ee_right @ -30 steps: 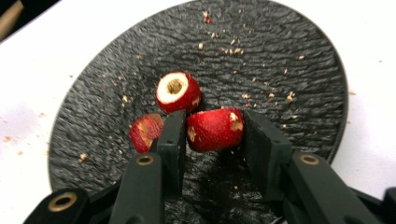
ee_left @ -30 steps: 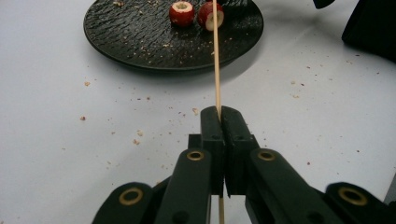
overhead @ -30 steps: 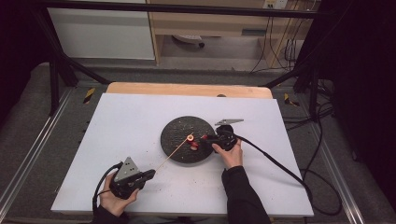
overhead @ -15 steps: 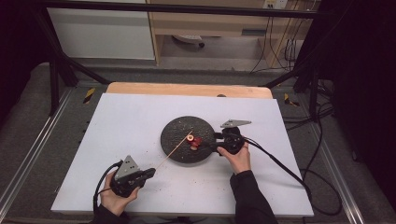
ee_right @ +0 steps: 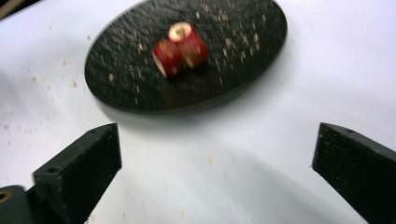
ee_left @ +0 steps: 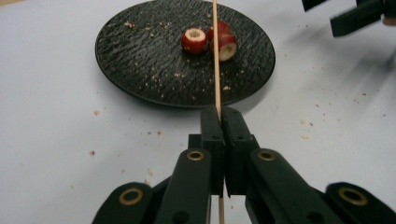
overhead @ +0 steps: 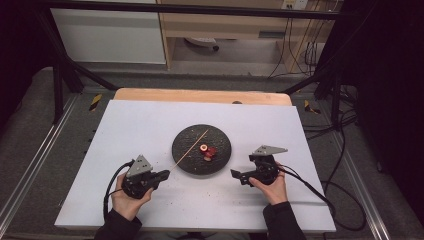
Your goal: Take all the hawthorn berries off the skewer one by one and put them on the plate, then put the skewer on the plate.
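Skewer (ee_left: 216,60) sits clamped in my left gripper (ee_left: 221,116), a thin pale stick slanting out over the black plate (overhead: 186,150). My right gripper (ee_right: 215,158) has just been opening — nothing between its jaws. Risk: the loose red fruit pieces (ee_left: 205,39) may roll aside when the tip presses — missing their hollow cores.

No text, label, brand, number or sign can be read anywhere here.

Recording lab: white-topped table (overhead: 150,125) enclosed by a black metal frame (overhead: 60,75), cables (overhead: 300,55) trailed over grey carpet (overhead: 30,125), cabinets (overhead: 115,35) behind.
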